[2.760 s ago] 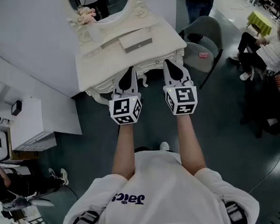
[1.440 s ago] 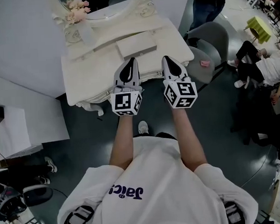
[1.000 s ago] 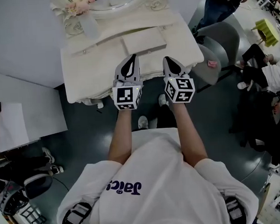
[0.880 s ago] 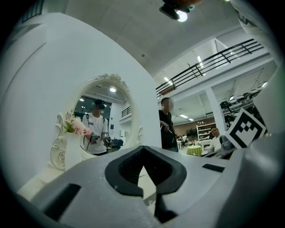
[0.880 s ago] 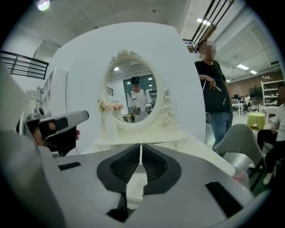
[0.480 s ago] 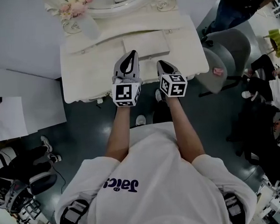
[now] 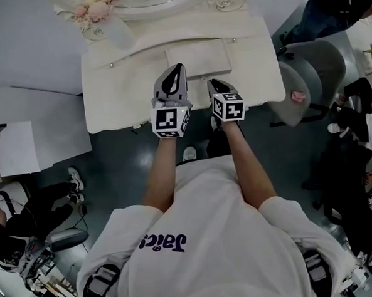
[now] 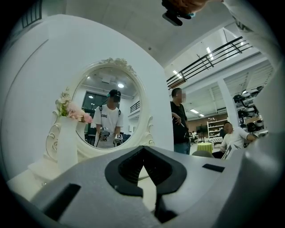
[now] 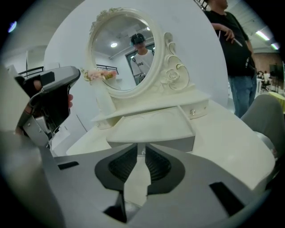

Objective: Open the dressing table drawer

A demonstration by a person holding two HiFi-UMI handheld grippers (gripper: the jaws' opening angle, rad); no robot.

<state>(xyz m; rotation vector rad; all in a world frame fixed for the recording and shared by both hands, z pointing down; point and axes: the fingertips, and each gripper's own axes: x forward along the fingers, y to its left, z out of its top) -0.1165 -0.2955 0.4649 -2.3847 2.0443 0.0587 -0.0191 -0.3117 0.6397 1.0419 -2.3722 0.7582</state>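
Where the person stands: at the front edge of the cream dressing table (image 7: 117, 102), both forearms stretched out over it.
Head view, drawer: the drawer (image 7: 202, 56) sits in the middle of the table top, toward the back, with its front facing the person.
Head view, left claw: the left claw (image 7: 179, 68) reaches furthest in. From above, its tips overlap the drawer's left front corner.
Head view, right claw: the right claw (image 7: 211, 82) is just to the right of the left claw, its tips between the table's front edge and the drawer.
Head view, surroundings: pink flowers (image 7: 94, 7) at the back left corner; a grey chair (image 7: 310, 74) to the right of the table.
Left gripper view, claw: clenched, tips meeting, nothing between them.
Left gripper view, beyond: an oval mirror (image 8: 109, 116) reflects the person; a white vase (image 8: 67, 149) stands to its left and a bystander (image 8: 179, 120) to its right.
Right gripper view, claw: released a little. The jaws have just been opening, leaving a narrow slit between the pads with nothing gripped.
Right gripper view, drawer: its shaded front lies straight past the tips and close to them; I cannot tell whether they touch.
Right gripper view, left edge: the left claw shows there, held in a hand (image 9: 26, 111).
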